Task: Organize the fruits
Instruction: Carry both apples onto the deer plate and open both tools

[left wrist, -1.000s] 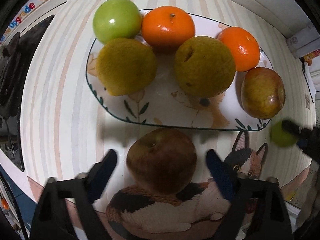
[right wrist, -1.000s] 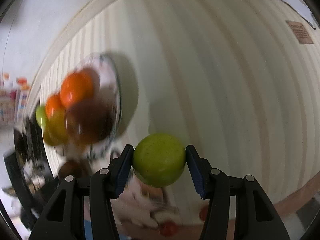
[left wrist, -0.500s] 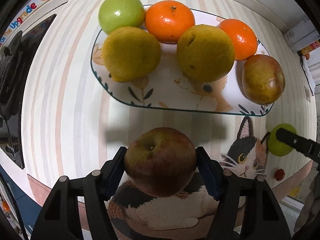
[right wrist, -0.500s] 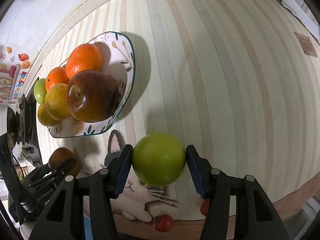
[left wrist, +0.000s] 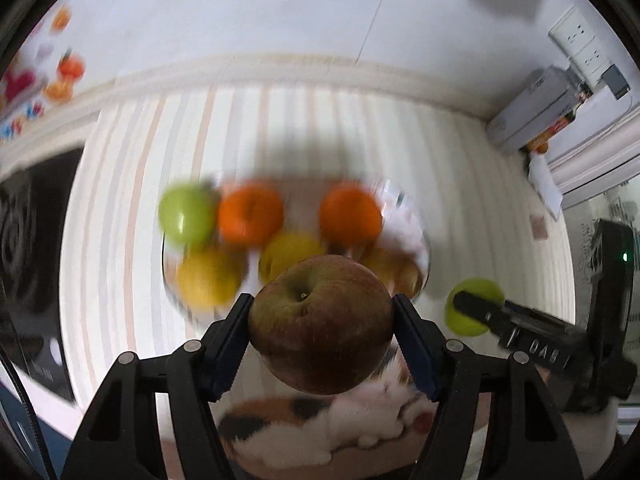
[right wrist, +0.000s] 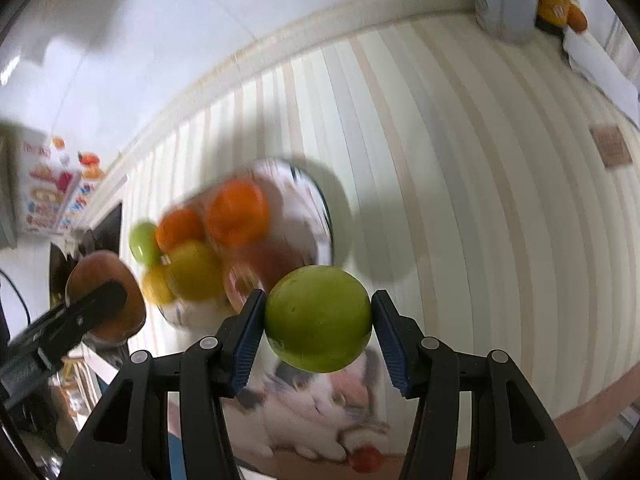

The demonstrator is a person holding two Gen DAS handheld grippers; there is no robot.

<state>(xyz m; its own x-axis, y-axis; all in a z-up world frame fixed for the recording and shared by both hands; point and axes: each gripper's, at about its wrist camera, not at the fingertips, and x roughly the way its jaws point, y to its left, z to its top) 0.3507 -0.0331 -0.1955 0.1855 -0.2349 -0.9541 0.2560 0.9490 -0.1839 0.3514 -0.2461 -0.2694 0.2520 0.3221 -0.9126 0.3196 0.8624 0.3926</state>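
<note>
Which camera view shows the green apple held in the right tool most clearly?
The right wrist view. There the green apple sits close and sharp between the blue pads of the right tool, with almost its whole surface visible. The left wrist view shows the same apple small and far to the side, partly covered by a dark finger.

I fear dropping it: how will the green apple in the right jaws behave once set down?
The green apple is round and smooth, so it would probably roll on the striped tablecloth. It looks firm and probably slippery, held only at its sides.
</note>
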